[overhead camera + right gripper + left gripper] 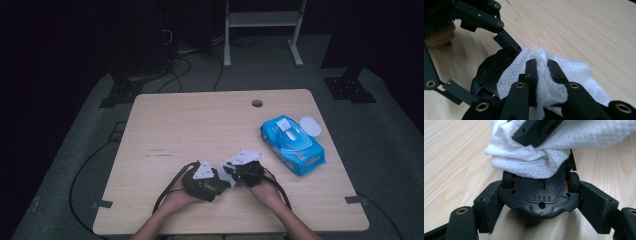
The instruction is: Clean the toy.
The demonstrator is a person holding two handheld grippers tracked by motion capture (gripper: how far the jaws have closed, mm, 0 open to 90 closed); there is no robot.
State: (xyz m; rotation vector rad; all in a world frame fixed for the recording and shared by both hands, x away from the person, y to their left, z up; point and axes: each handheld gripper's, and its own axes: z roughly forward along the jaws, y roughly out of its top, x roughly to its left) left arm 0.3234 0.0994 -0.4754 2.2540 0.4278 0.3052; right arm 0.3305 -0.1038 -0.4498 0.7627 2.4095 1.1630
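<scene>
Item: black toy car (540, 197), underside exposed, held across its width between the jaws of the left gripper (541, 206), the pads pressed against both flanks just behind a pair of wheels with red hubs

Location: slightly raised or resting near the front edge of the table (165, 130), about midway along it, as judged from the high view; contact with the table surface cannot be told

Second item: white wet wipe (549, 75), pinched in a bunch between the nearly closed jaws of the right gripper (541, 66) and laid over the far part of the car's underside

Also present: blue wipe pack (292, 145) with its lid open, near the right edge of the table, well apart from both grippers

Orientation: chassis is turned upward toward the left gripper's camera; the long axis runs away from that gripper, toward the right gripper, roughly parallel to the front edge of the table; which end is the nose cannot be told under the wipe

Risks, as judged:
- rubbing pressure along the long axis may push the car out of the left gripper, since only the flanks are clamped
- the wipe may snag on a wheel or a chassis notch and be pulled from the right gripper
- the right gripper's jaw tip may strike the left gripper, the two being very close
</scene>
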